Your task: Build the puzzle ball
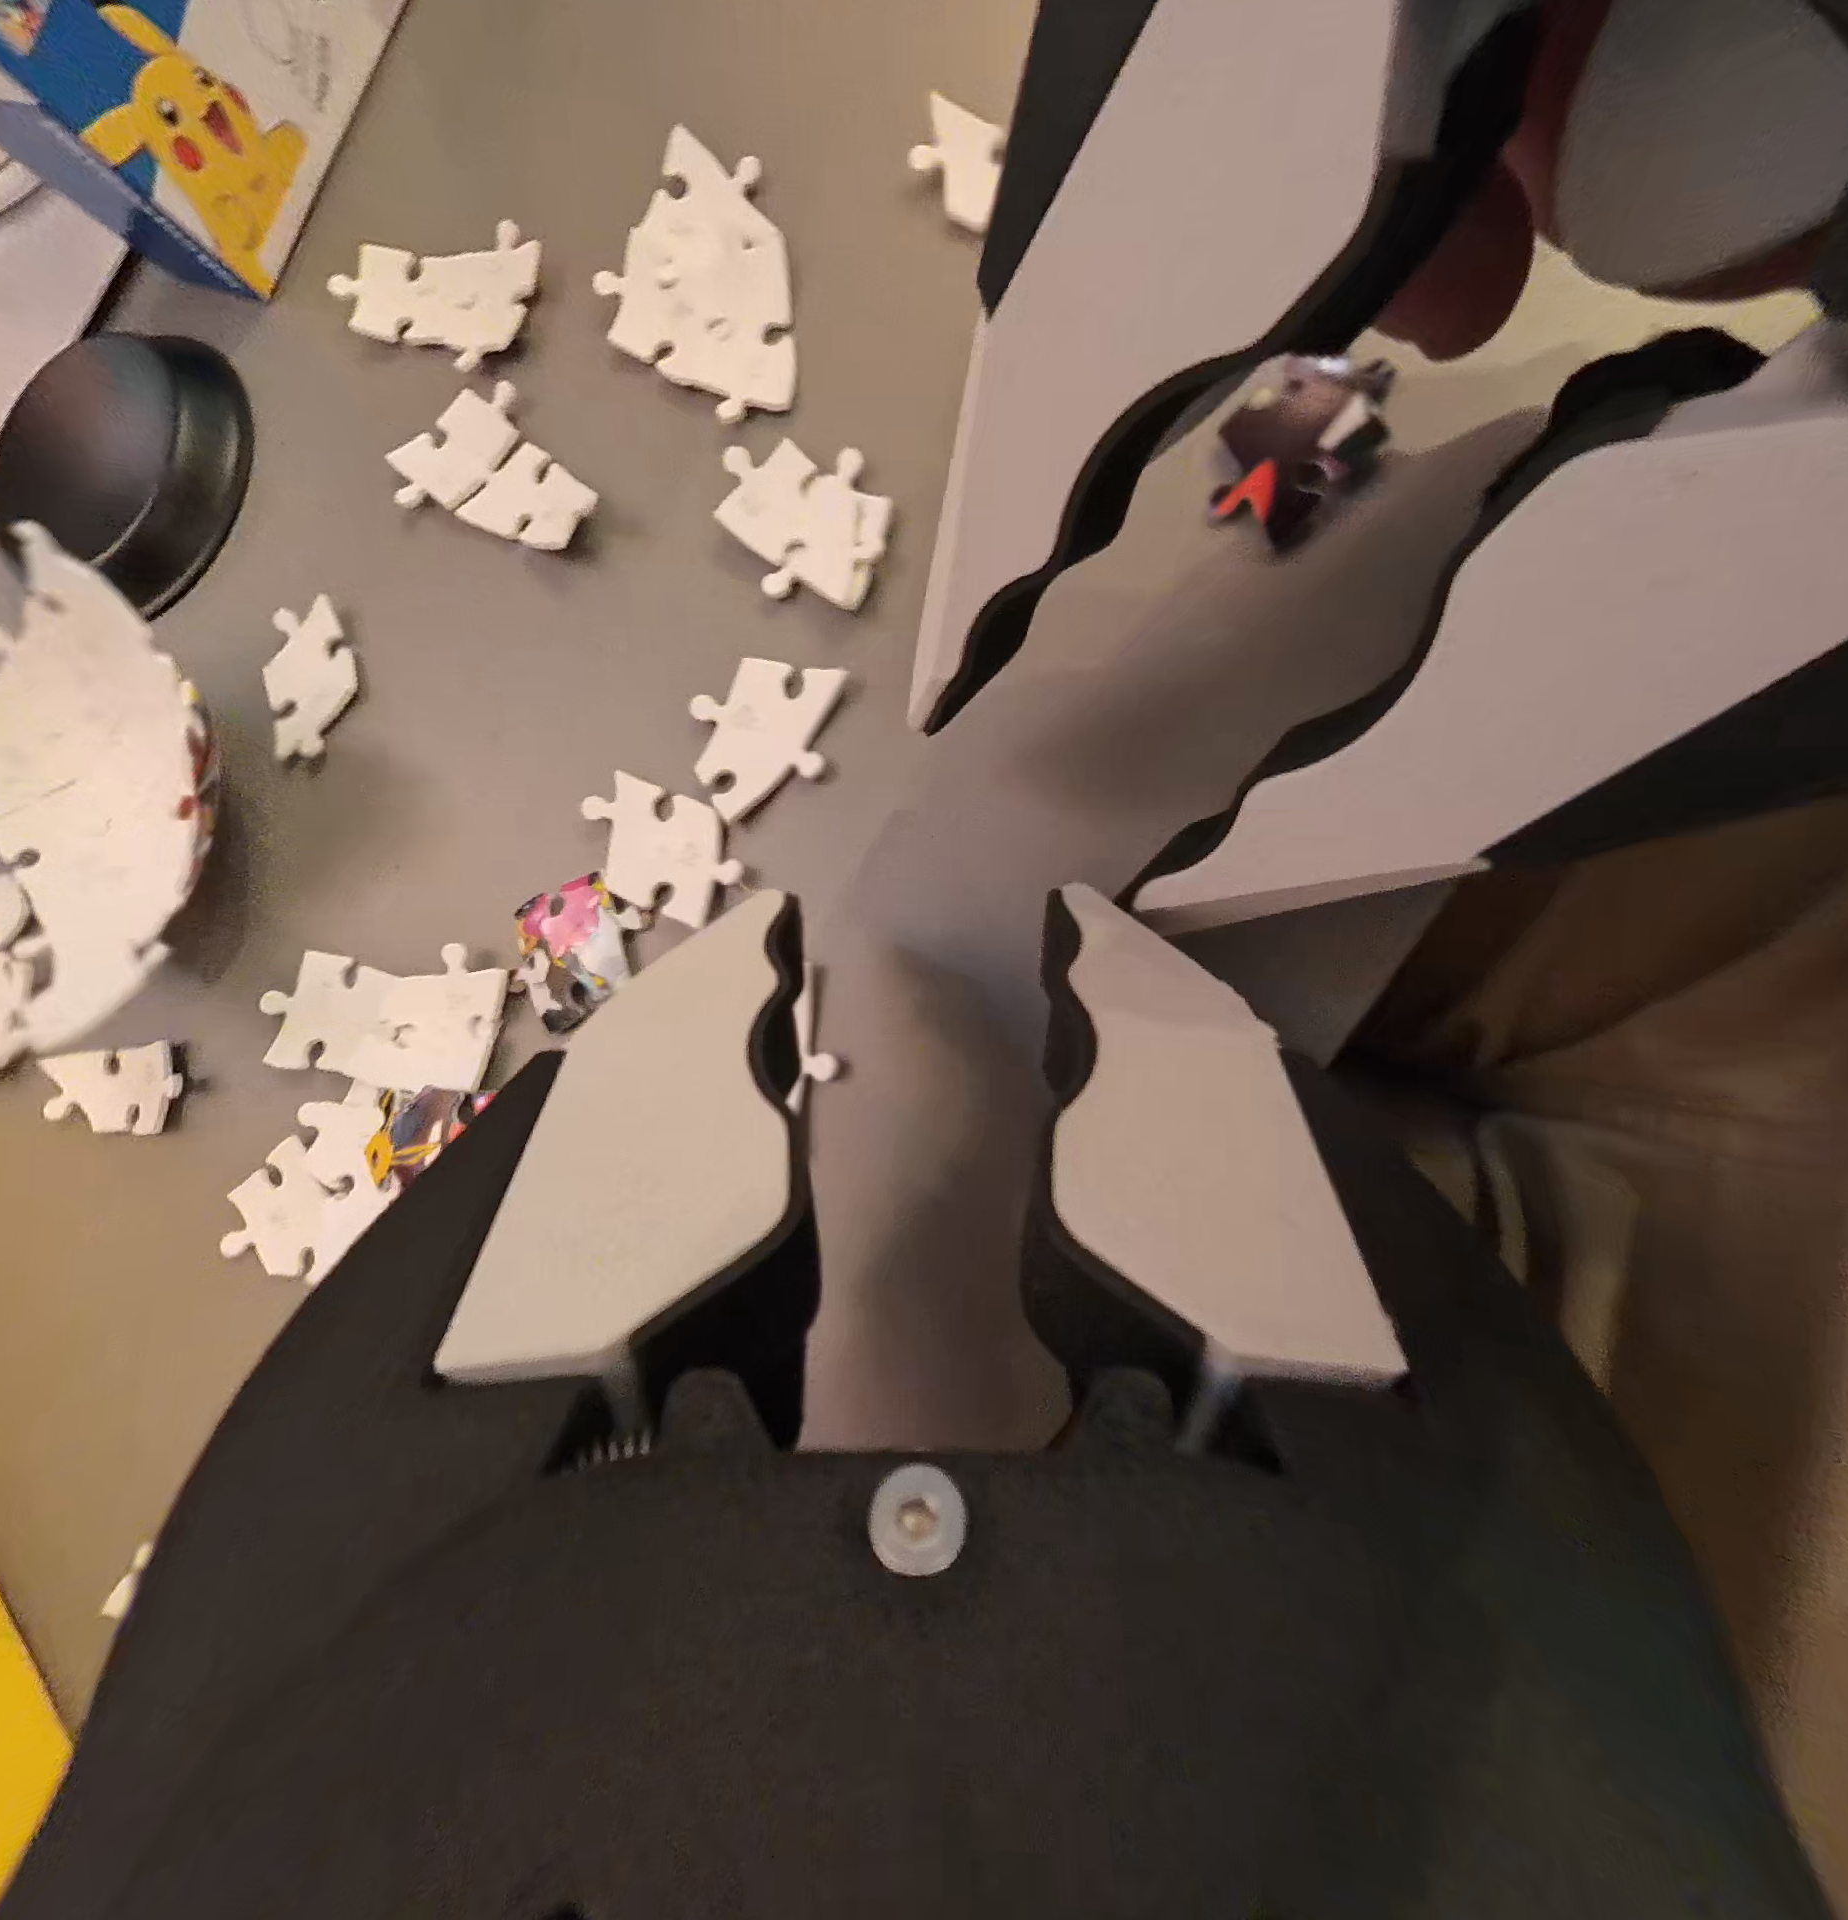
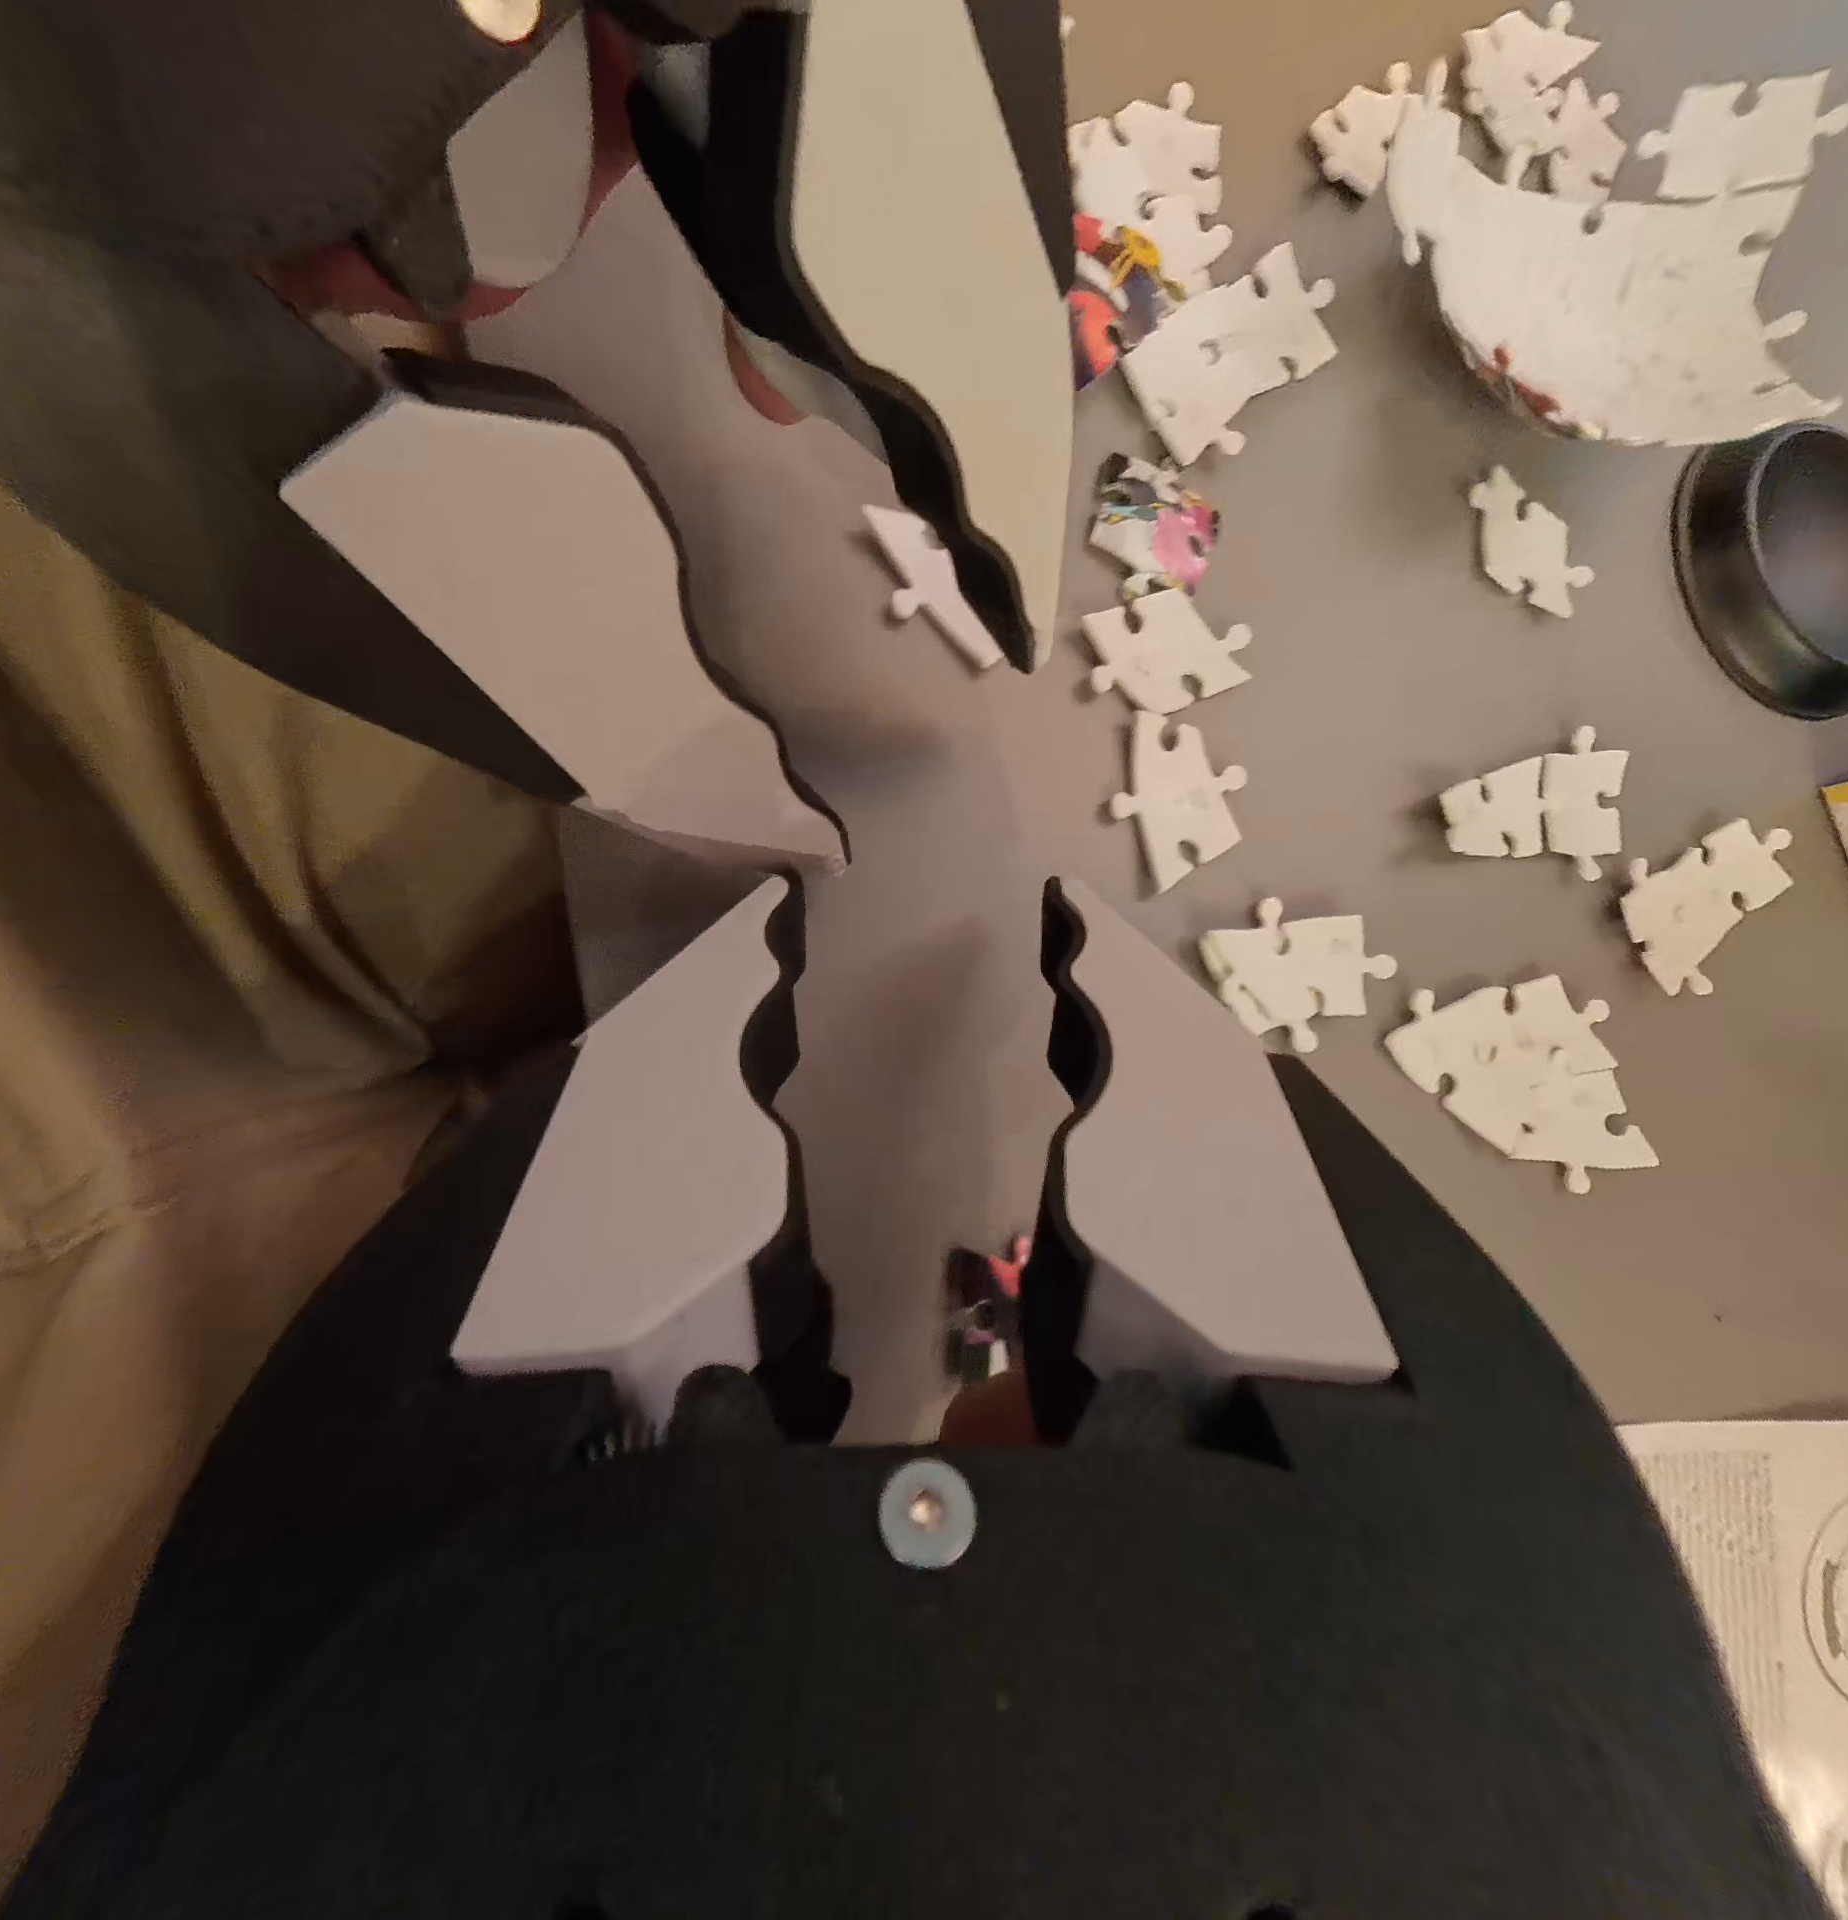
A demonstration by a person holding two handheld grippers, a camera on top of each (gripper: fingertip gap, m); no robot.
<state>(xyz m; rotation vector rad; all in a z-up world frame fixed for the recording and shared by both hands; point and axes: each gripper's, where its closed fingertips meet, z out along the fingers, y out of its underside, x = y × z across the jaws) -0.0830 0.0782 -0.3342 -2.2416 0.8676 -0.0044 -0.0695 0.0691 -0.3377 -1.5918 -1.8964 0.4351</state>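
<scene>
Fingers of left gripper (image 1: pixel 920 914) and right gripper (image 2: pixel 920 883) both spread, empty. Lower squarely over one white curved puzzle piece (image 2: pixel 935 587) on grey surface (image 1: pixel 608 104); pinch its edges.

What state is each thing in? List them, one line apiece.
Left gripper: open, empty, above the table.
Right gripper: open, empty.
Puzzle ball shell: partly built, a curved section, white inside showing.
Black ring stand: empty, beside the shell.
Loose puzzle pieces: scattered, mostly white side up, several joined in small clusters.
Dark printed piece: picture side up, apart from the rest.
</scene>
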